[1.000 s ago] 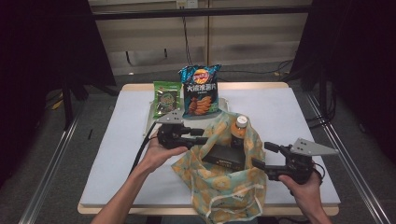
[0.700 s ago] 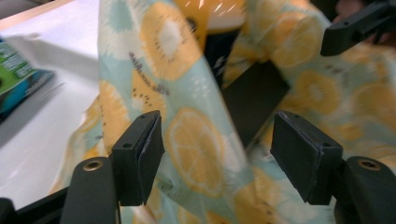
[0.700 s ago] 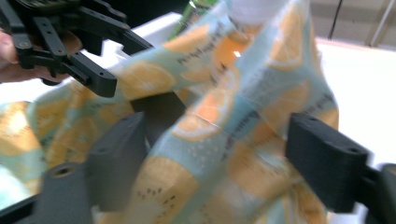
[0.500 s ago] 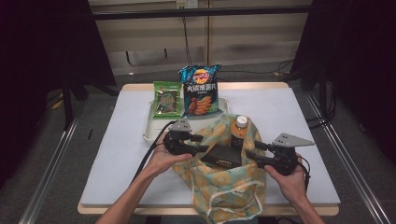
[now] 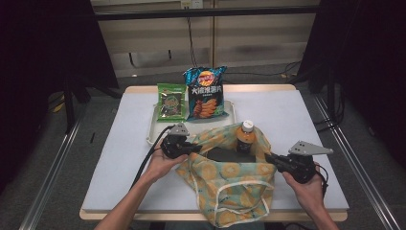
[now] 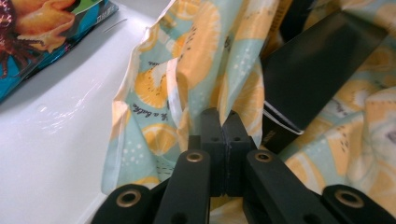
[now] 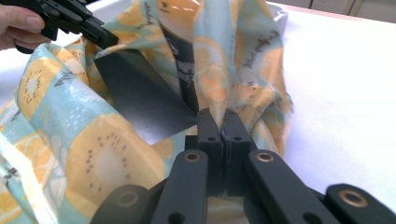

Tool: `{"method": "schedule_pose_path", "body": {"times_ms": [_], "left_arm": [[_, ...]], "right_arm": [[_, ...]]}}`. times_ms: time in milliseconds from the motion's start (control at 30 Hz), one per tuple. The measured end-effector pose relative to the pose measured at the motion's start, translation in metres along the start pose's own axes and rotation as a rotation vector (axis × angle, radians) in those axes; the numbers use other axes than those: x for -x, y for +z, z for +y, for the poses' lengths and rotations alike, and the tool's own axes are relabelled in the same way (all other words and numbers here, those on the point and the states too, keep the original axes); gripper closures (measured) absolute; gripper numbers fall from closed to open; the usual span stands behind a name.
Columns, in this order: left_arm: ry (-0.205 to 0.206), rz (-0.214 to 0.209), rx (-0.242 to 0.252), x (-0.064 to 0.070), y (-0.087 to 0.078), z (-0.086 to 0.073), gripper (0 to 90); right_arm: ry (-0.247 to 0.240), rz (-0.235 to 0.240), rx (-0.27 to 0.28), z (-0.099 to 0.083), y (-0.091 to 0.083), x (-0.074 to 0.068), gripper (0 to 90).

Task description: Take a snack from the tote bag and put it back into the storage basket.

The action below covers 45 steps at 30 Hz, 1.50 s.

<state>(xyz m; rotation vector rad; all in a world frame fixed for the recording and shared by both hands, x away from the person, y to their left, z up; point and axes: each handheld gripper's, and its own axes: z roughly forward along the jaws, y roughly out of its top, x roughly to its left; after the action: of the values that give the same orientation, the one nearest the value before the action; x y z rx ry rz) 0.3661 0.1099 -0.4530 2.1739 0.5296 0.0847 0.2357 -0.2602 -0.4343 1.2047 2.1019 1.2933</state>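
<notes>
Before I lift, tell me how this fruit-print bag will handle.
Probably floppy: the fruit-print bag folds and sags between the left gripper and right gripper. Likely bottom-heavy, since the bottle stands inside. That bottle may tip as the cloth shifts.

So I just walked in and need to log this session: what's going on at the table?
A person is holding a fruit-print cloth bag open with two tools. The left hand-held gripper is shut on the bag's left rim, the right hand-held gripper on its right rim. A bottle and a flat black item sit inside. Two snack packets lean in a white tray behind.
</notes>
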Motion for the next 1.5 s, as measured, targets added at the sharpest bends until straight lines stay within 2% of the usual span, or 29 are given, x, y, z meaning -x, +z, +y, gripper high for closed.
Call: {"method": "schedule_pose_path", "body": {"times_ms": [133,267,300,500,533,633,700,867,933,1000,1100,1300,1367,1433,1500], "left_arm": [[-0.003,0.004,0.002,0.002,0.013,0.0,89.7],[-0.002,0.008,-0.002,0.0,0.021,0.003,89.1],[-0.01,-0.008,-0.006,0.001,0.023,0.003,89.1],[0.007,-0.065,-0.025,0.012,0.024,0.003,89.7],[0.026,-0.066,-0.042,0.015,0.023,0.004,89.7],[0.029,-0.088,-0.052,0.023,0.02,0.003,89.8],[0.047,-0.1,-0.072,0.029,0.018,0.003,89.8],[0.041,-0.149,-0.069,0.039,0.015,-0.004,89.9],[0.062,-0.151,-0.078,0.044,0.013,-0.005,89.9],[0.057,-0.163,-0.072,0.044,0.014,-0.005,89.9],[0.05,-0.139,-0.063,0.041,0.015,-0.006,89.9],[0.007,-0.068,-0.07,0.027,0.017,-0.008,90.0],[-0.015,-0.066,-0.038,0.024,0.018,-0.01,90.0],[-0.014,-0.056,-0.055,0.021,0.015,-0.011,90.0],[-0.021,-0.052,-0.04,0.02,0.014,-0.012,89.8]], "right_arm": [[-0.014,-0.035,-0.018,-0.003,-0.001,0.003,89.0],[-0.018,-0.046,-0.033,-0.005,0.001,0.005,88.9],[-0.017,-0.044,-0.041,-0.006,0.001,0.005,88.7],[-0.019,-0.058,-0.052,-0.008,0.005,0.008,87.0],[-0.02,-0.059,-0.06,-0.008,0.005,0.008,86.9],[-0.023,-0.062,-0.06,-0.01,0.004,0.014,86.4],[-0.015,-0.073,-0.056,-0.011,0.003,0.017,84.8],[-0.008,-0.089,-0.043,-0.01,0.005,0.019,82.0],[-0.005,-0.096,-0.04,-0.01,0.005,0.021,80.2],[0.002,-0.103,-0.039,-0.01,0.005,0.023,76.9],[0.021,-0.116,-0.024,-0.011,0.003,0.027,73.1],[0.012,-0.093,-0.019,-0.012,0.0,0.02,65.7],[0.01,-0.083,-0.013,-0.012,-0.002,0.017,61.9],[0.005,-0.07,-0.005,-0.013,-0.003,0.014,56.6],[0.003,-0.05,-0.001,-0.012,-0.004,0.011,50.9]]}}
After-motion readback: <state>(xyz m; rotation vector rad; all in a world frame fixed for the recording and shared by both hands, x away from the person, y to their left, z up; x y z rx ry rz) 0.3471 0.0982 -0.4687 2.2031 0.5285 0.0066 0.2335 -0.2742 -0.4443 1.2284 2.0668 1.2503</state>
